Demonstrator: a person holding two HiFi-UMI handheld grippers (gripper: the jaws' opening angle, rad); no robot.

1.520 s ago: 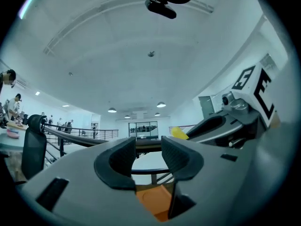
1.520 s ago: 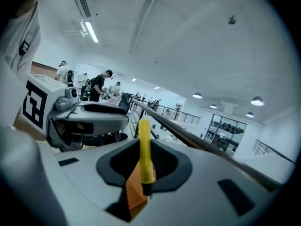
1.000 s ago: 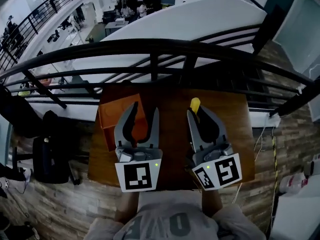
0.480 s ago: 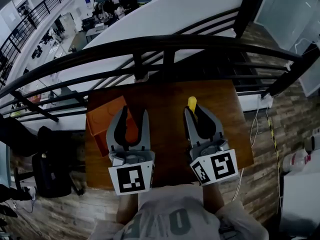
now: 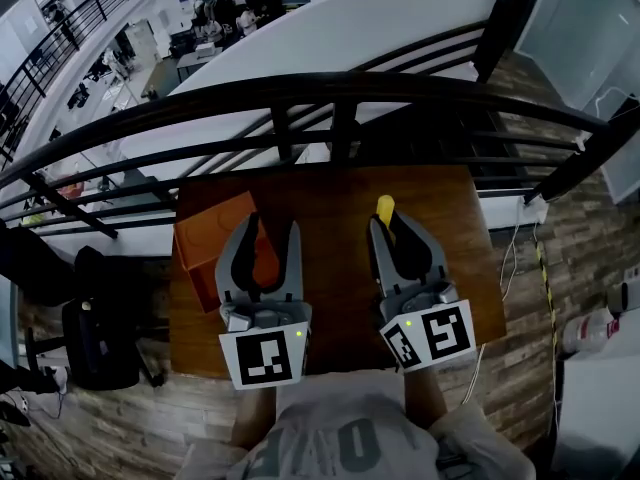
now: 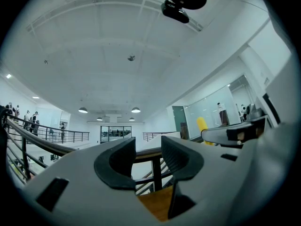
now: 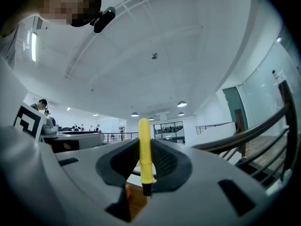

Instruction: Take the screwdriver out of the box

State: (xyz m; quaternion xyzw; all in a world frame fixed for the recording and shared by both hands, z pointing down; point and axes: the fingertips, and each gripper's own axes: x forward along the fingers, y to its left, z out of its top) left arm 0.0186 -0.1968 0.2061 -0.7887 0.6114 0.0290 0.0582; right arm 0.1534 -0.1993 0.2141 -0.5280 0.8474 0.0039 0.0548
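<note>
An orange box (image 5: 205,243) sits at the left of the wooden table (image 5: 330,193). My left gripper (image 5: 272,224) hovers over the box's right part, its jaws apart with nothing between them; in the left gripper view (image 6: 148,147) the gap is empty too. My right gripper (image 5: 392,224) is over the table's middle right, shut on the yellow-handled screwdriver (image 5: 385,208). In the right gripper view the screwdriver (image 7: 145,149) stands upright between the pads, with its dark shaft end pointing down. The yellow handle (image 6: 202,125) also shows in the left gripper view.
A dark metal railing (image 5: 330,93) runs along the table's far edge, with a drop to a lower floor behind it. A dark chair (image 5: 95,333) stands left of the table. A person's torso is at the near edge.
The head view has shifted a little. My right gripper, still shut on the screwdriver, has moved slightly toward the table. The left gripper stays over the box.
</note>
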